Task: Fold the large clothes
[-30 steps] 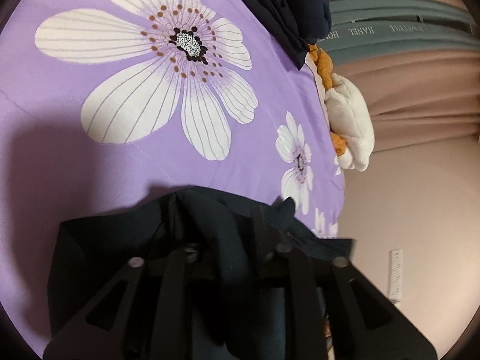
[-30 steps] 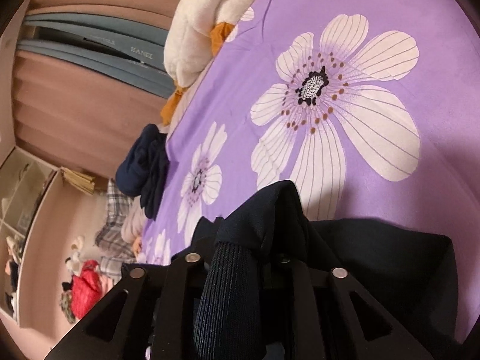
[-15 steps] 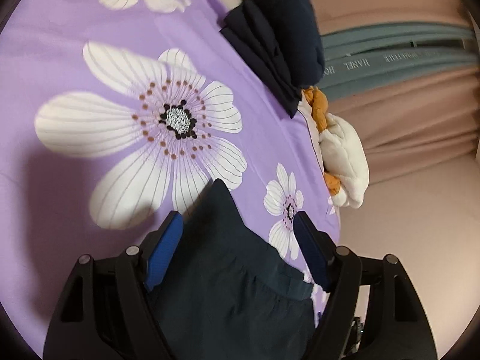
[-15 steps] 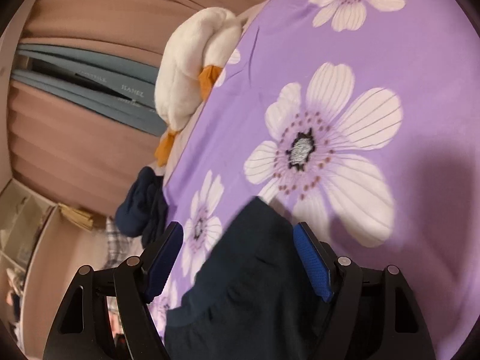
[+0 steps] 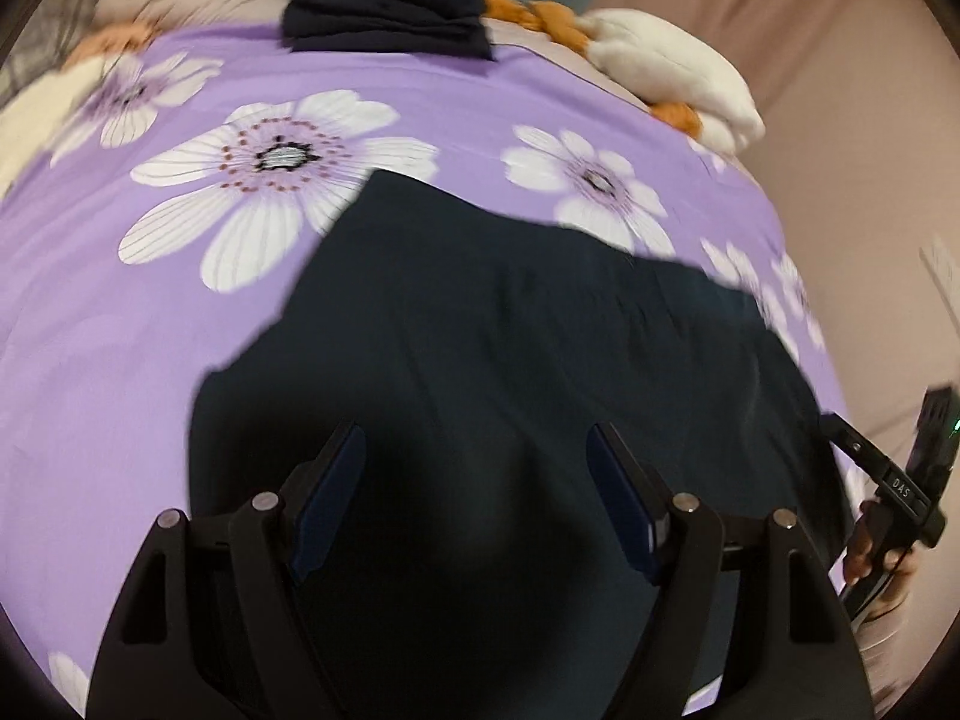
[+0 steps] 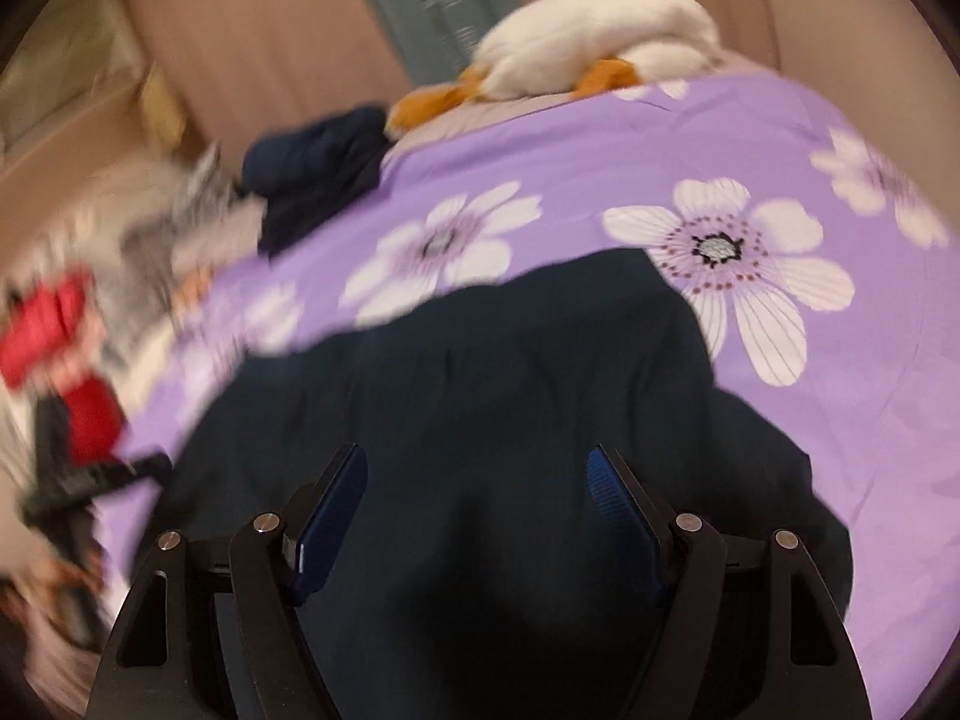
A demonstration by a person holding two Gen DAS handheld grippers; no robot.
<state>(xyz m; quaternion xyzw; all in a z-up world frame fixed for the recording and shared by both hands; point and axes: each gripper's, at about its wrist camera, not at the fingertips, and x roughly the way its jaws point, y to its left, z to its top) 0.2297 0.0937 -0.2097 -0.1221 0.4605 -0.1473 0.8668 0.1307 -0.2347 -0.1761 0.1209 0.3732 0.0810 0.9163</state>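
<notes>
The dark navy garment (image 5: 540,360) lies spread flat on the purple flowered bed sheet (image 5: 150,330), with soft creases and uneven edges. Above the garment, the left tongs (image 5: 474,480) and the right tongs (image 6: 477,498) both stand wide open and hold nothing. Beyond the garment, at the bed's far edge, lie a folded dark pile (image 5: 390,0) and a white plush toy (image 5: 672,72).

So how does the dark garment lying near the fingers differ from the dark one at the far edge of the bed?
The near garment lies spread wide and flat; the far garment is a compact folded stack. The near one rests mid-bedspread, the far one at its edge. Both are dark navy.
</notes>
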